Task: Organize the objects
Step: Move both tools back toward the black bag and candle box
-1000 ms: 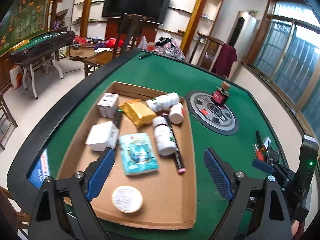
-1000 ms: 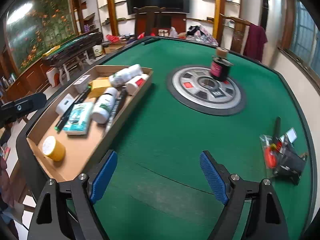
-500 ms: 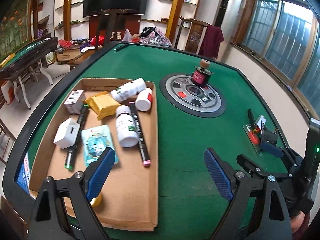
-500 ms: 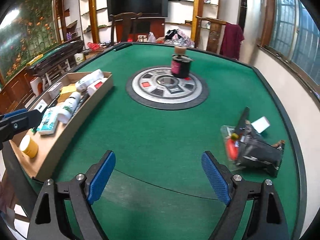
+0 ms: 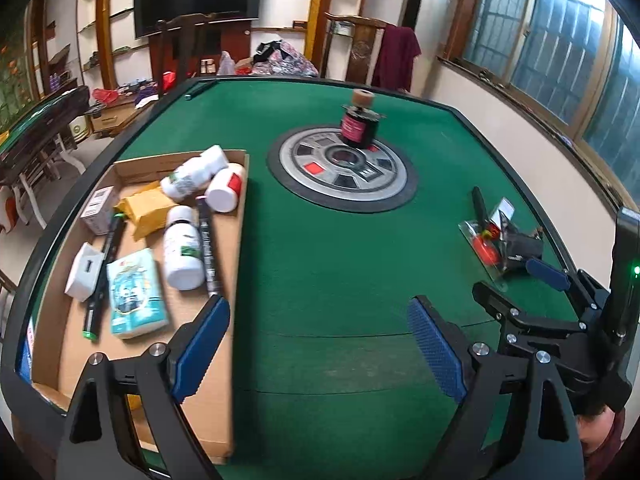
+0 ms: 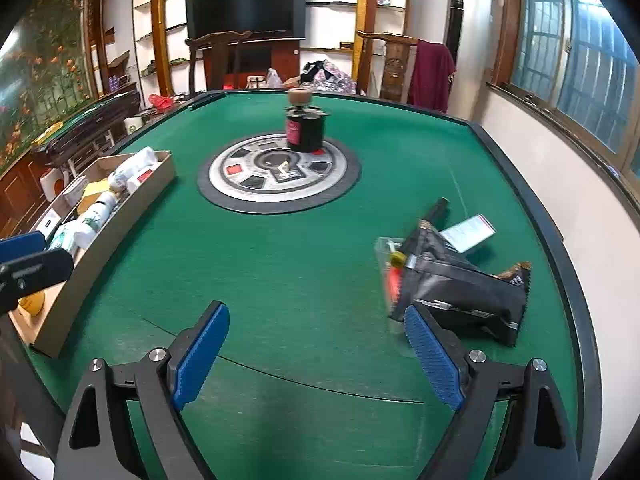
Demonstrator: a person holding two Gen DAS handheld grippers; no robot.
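Black pouch (image 6: 464,288) is lying just ahead-right of the right gripper (image 6: 316,356), nearer it than the left gripper (image 5: 320,352); both are gaping wide, holding nothing.

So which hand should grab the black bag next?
Probably the right. The right gripper is open with the black bag just beyond its right finger, while the left gripper sits beside the cardboard tray, farther from the bag.
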